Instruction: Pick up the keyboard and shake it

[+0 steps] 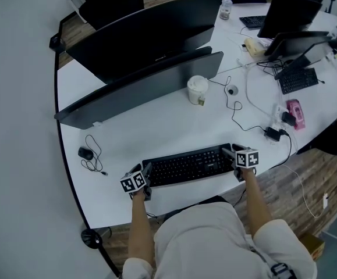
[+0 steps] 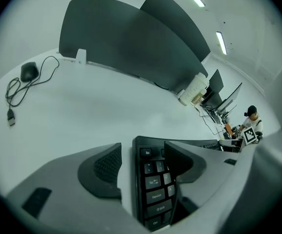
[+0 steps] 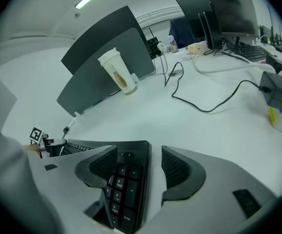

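The keyboard [image 1: 188, 165], not yet lifted or shaken, is straddled at nine and three o'clock by the open left gripper [image 2: 141, 148] and right gripper [image 3: 140, 152].

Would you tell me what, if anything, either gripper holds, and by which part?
Nothing is held. The left gripper and right gripper each have open jaws astride one end of the black plastic keyboard, unclamped, lying on the white desk.

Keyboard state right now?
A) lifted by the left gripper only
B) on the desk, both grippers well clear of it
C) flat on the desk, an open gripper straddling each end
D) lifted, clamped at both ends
C: the keyboard lies flat on the desk, and the left gripper and right gripper each stand open around one end, not clamped.
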Available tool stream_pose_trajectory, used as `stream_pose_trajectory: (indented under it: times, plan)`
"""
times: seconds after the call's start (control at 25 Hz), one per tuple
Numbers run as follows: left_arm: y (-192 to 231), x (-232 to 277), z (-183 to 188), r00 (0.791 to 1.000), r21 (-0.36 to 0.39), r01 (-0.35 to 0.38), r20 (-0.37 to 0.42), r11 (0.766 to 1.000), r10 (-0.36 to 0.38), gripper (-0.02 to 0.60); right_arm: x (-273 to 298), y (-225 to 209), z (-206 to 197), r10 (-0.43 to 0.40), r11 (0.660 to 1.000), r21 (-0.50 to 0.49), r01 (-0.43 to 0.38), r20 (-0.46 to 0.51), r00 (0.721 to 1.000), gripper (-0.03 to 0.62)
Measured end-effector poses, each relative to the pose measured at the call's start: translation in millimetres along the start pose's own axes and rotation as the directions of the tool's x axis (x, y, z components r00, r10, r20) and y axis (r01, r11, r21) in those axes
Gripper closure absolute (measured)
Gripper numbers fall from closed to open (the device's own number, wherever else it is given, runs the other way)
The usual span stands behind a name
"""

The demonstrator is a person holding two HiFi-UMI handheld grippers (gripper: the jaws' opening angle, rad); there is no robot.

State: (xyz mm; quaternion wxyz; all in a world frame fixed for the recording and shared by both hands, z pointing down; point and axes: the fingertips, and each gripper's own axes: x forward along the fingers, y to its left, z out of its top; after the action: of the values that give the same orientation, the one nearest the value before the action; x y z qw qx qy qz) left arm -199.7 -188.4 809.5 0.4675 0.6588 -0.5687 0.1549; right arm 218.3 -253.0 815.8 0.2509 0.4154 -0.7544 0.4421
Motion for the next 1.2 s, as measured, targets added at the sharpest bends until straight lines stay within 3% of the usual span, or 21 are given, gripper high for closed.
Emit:
stream_pose_trajectory:
  times: [0.28,0.52,0.64,0.72,0.84,1.08,1.2]
  plan:
    - [-9.0,8.7,0.4,1.0,-0.01,-0.007,0.022,1.0,0.008,0.301,5.4,2.8,1.9,-0.01,1.0,0.005,0.01,0.018,1.0,0.318]
    - [-18.8,4.6,4.4,0.995,-0.015,0.086,0.06,0.996,-0.085,0.288,3.7,7.4,1.6,0.005,1.0,-0.003,-0.005,0.028,1.0,0.319]
    - [-16.5,-6.1,12.7,0.981,-0.072,0.148,0.136,0.986,-0.138,0.288,-1.7,15.8,9.3,0.033,0.999,-0.032,-0.031,0.061,0.998,0.319]
    - [-16.7,-16.6,22.3,0.96,-0.111,0.204,0.215,0.973,-0.177,0.284,-9.7,24.1,16.2,0.051,0.997,-0.059,-0.046,0.092,0.994,0.319]
    - [-21.1,-33.6,39.2,0.912,-0.127,0.31,0.321,0.942,-0.256,0.278,-22.7,32.5,24.1,0.071,0.993,-0.1,-0.057,0.138,0.988,0.33]
    - [-35.7,-69.3,57.7,0.82,0.023,0.431,0.406,0.902,-0.403,0.276,-40.4,47.9,25.9,0.105,0.983,-0.169,-0.074,0.178,0.978,0.357]
    - [-40.1,-83.6,58.2,0.771,0.067,0.515,0.4,0.855,-0.496,0.276,-48.1,51.0,23.5,0.129,0.98,-0.177,-0.092,0.207,0.97,0.361]
